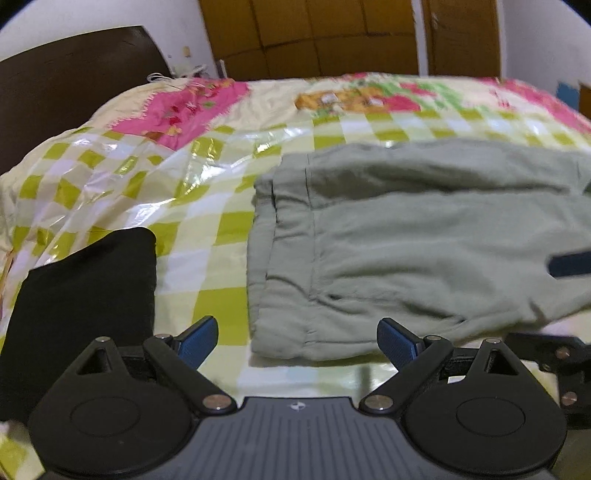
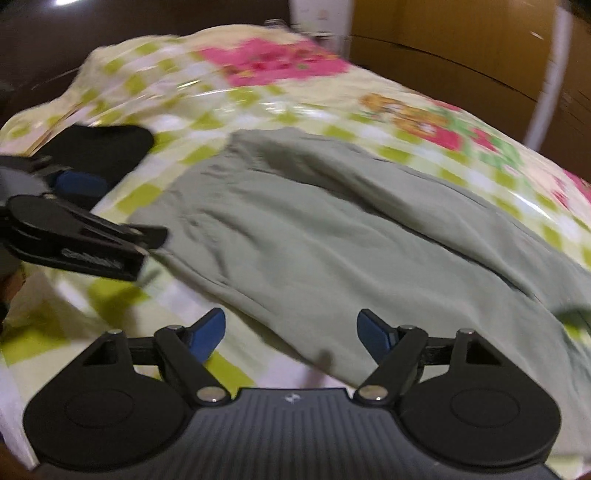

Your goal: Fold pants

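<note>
Lying just ahead of both tongs, the green pants (image 1: 424,236) stretch sideways across the checkered bedcover (image 1: 207,206). The left gripper (image 1: 297,341) and right gripper (image 2: 291,334) hover spread, pinching nothing. The right one sits over the near hem, probably nearer to a grasp.

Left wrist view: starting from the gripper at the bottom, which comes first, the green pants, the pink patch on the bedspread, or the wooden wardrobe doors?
1. Green pants, lying just beyond the open left gripper, mostly to the right.
2. Pink patch, further up the bedspread, to the left.
3. Wooden wardrobe doors, beyond the bed at the back.
</note>
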Tool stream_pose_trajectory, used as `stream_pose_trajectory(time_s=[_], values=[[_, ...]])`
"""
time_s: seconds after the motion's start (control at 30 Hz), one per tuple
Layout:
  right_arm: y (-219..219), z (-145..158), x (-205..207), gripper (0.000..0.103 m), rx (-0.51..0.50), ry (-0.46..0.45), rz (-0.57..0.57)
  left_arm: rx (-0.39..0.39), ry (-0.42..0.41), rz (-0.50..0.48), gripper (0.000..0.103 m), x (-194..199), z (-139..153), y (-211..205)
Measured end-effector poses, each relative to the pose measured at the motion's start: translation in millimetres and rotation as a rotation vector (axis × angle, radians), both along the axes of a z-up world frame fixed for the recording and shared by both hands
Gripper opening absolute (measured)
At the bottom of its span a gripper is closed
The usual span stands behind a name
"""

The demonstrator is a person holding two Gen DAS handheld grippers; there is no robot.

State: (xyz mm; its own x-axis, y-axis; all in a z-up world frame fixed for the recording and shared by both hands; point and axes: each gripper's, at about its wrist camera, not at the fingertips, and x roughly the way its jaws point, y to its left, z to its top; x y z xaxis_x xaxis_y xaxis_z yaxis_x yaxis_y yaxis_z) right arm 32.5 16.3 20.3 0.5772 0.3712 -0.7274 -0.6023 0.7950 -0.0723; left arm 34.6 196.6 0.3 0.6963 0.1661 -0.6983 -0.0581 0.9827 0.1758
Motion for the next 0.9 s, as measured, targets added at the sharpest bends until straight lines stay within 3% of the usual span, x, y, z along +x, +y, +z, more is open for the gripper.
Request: stream_pose_trajectory(time_s=[0.1,0.23,0.37,0.5,0.57,0.77,0.9], values=[[27.2,-10.2,8.6,0.060,-0.028,0.014,0.103,0.020,0.060,-0.039,0.084,11.2,-13.8,4.0],[53.0,-25.6,20.5,0.059,-0.082,0.038,0.164,-0.031,0.094,-0.090,0.074,15.0,-19.9,12.0],[68.5,-34.3,27.5,0.050,-0.120,0.035,0.208,-0.065,0.108,-0.097,0.049,18.0,-22.7,25.7],[86.1,-38.9,29.0,0.023,-0.143,0.058,0.228,-0.147,0.109,-0.091,0.047,14.6,-24.8,49.4],[95.5,-40.5,26.7,0.014,-0.145,0.075,0.242,-0.137,0.111,-0.091,0.047,9.8,-25.3,55.3],[125.9,-39.7,13.5,0.011,-0.121,0.135,0.314,-0.093,0.126,-0.030,0.046,-11.7,-21.6,89.2],[147.6,-40.7,5.7,0.014,-0.094,0.156,0.341,-0.074,0.139,0.007,0.033,-25.0,-18.7,109.1]])
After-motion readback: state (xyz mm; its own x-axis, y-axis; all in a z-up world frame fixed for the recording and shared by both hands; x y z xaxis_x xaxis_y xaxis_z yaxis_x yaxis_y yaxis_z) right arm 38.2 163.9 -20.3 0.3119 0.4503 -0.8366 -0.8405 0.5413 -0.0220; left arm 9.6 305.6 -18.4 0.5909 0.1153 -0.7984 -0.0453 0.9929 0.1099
